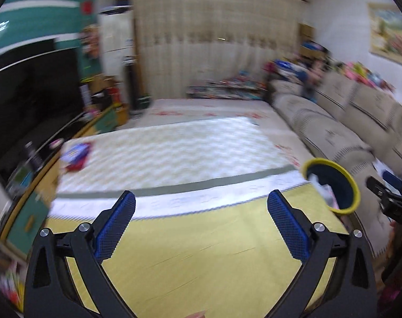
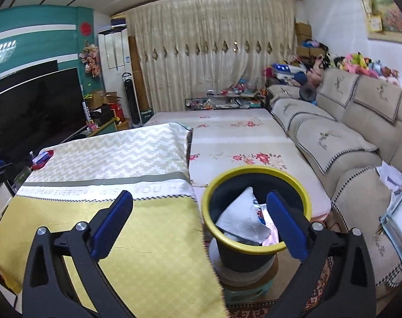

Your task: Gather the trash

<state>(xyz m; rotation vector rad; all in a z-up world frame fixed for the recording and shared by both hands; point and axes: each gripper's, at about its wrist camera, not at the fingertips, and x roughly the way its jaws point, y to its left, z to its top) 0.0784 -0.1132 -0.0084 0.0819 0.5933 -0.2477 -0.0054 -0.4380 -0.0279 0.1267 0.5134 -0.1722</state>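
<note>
A dark bin with a yellow rim (image 2: 256, 212) stands on a round stool beside the table, with crumpled white paper (image 2: 243, 217) and other trash inside. My right gripper (image 2: 199, 209) is open and empty, just above and in front of the bin. My left gripper (image 1: 201, 206) is open and empty over the yellow cloth of the table (image 1: 201, 251). In the blurred left wrist view the bin (image 1: 330, 185) is at the right, with the right gripper (image 1: 389, 198) beside it. A red and blue packet (image 1: 76, 156) lies at the table's far left; it also shows in the right wrist view (image 2: 43, 159).
A cloth-covered table (image 2: 102, 175) fills the foreground. A floral mattress (image 2: 240, 143) lies beyond it. A beige sofa (image 2: 346, 137) runs along the right. A TV (image 2: 34, 111) stands on the left. Curtains and clutter are at the back.
</note>
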